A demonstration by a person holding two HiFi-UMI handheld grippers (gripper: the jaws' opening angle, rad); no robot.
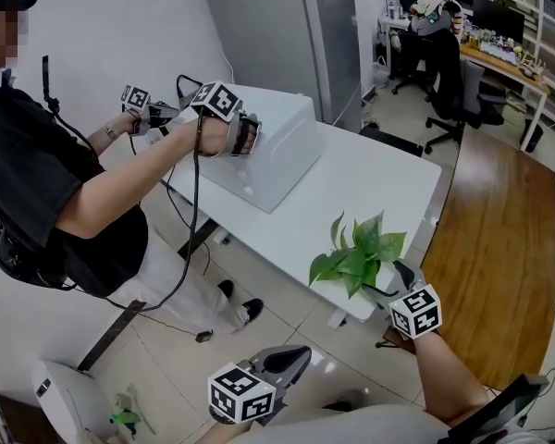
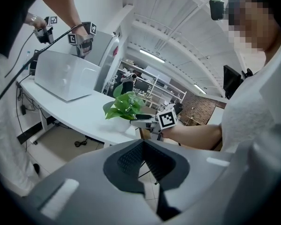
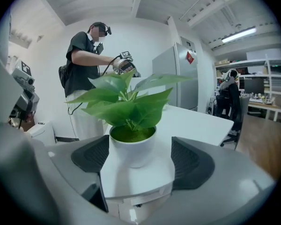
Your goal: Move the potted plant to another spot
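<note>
A leafy green potted plant in a white pot stands at the near corner of the white table. My right gripper reaches in level from the near side. In the right gripper view the pot sits between its jaws; the left pad lies at the pot's side and the right pad stands clear of it. The gripper is open. My left gripper hangs low in front of the table, off the plant, its dark pads together with nothing between them. The plant shows beyond it.
A second person stands at the table's far left end, holding two grippers on a white box-shaped appliance. A tall grey cabinet stands behind the table. Office chairs and desks fill the back right. A white stool-like object sits on the floor.
</note>
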